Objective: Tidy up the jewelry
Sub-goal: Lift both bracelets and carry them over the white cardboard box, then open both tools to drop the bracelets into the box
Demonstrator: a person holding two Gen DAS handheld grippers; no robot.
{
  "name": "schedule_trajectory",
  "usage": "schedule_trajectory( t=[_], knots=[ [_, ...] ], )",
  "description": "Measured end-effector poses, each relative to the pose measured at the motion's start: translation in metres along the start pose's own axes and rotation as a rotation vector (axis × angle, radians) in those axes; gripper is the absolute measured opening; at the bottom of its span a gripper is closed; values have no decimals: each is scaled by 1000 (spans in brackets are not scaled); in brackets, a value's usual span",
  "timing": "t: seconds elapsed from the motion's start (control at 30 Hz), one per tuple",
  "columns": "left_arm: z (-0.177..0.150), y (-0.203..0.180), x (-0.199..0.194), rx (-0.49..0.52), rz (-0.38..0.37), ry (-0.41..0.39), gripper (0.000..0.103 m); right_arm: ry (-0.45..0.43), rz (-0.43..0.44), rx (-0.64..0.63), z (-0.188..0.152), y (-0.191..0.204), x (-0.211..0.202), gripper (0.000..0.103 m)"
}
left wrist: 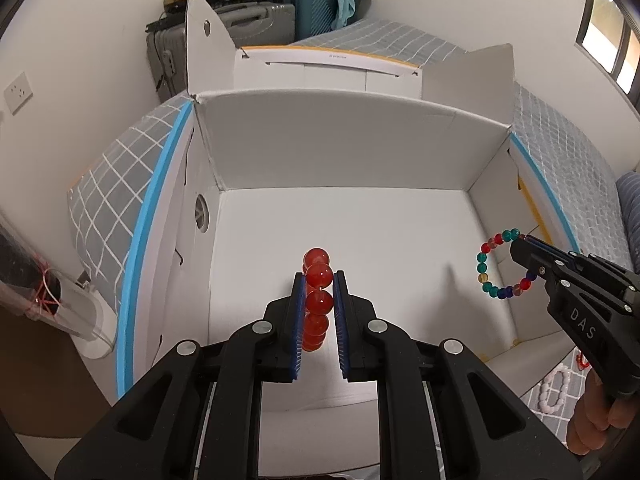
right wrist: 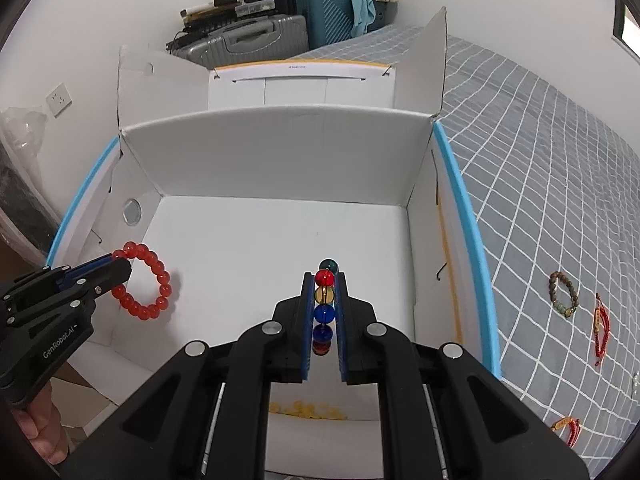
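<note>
L claw (left wrist: 320,280) clamped on red bracelet (left wrist: 318,300) | R claw (right wrist: 325,280) clamped on mixed bracelet (right wrist: 324,312) | both over box (left wrist: 340,140) | risk: round beads squirt from pads, early drop lands outside box

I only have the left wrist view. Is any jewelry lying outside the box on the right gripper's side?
Observer: Yes, a brown bead bracelet lies on the checked bedspread beside the box.
Operator: Anything else out there?
Observer: A red cord bracelet lies just beyond it.
Operator: Anything already in the box?
Observer: Yellow beads lie on its floor near the front wall, under the right gripper.
</note>
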State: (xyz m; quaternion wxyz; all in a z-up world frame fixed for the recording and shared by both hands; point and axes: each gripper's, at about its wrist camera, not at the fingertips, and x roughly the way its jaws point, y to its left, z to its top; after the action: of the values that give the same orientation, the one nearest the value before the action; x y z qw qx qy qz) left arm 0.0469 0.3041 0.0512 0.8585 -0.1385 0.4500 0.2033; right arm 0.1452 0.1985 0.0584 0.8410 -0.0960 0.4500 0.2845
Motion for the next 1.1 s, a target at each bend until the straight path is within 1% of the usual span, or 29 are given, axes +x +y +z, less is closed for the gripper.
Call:
schedule_trajectory(
  t=[0.27, 0.33, 0.37, 0.43, 0.47, 0.5, 0.57, 0.6, 0.67, 0.73, 0.77, 0.8, 0.83, 0.9, 0.93, 1.0, 1.1],
  knots=[
    [2, 0, 6, -4, 7, 11, 14, 16, -9, 2, -1, -2, 5, 9],
    [3, 1, 3, -6, 17, -4, 14, 11, -8, 5, -1, -2, 4, 11],
    [4, 1, 1, -10, 24, -11, 16, 5, -9, 4, -1, -2, 2, 11],
    [5, 2, -4, -15, 30, -21, 25, 0, -1, 8, 0, -3, -1, 21],
    [5, 2, -7, -17, 33, -29, 36, -8, -4, 9, 0, -3, -4, 36],
    [5, 2, -12, -19, 38, -43, 45, -25, -4, 8, 1, -4, -9, 45],
    [5, 1, -18, -17, 40, -62, 51, -53, -11, 3, 1, -4, -18, 51],
    [5, 1, -23, -18, 37, -71, 55, -65, -14, 2, 2, -5, -24, 59],
    [4, -1, -30, -17, 30, -87, 60, -92, -23, 2, 3, -7, -33, 70],
    [4, -4, -38, -13, 25, -108, 67, -128, -37, 1, 2, -11, -46, 79],
    [5, -7, -42, -10, 21, -118, 72, -138, -43, 3, 3, -13, -50, 86],
    [5, -9, -46, -5, 18, -128, 72, -154, -50, 9, 2, -17, -56, 91],
    [4, -13, -51, 7, 11, -141, 73, -169, -54, 17, 1, -23, -63, 93],
    [3, -22, -58, 25, 0, -155, 79, -185, -64, 37, -2, -33, -73, 95],
    [2, -28, -62, 38, -11, -165, 80, -194, -68, 50, -5, -40, -79, 95],
    [1, -42, -68, 59, -32, -182, 84, -207, -79, 68, -9, -54, -90, 95],
    [-1, -58, -72, 75, -65, -194, 88, -228, -118, 97, -19, -75, -106, 95]
  ],
)
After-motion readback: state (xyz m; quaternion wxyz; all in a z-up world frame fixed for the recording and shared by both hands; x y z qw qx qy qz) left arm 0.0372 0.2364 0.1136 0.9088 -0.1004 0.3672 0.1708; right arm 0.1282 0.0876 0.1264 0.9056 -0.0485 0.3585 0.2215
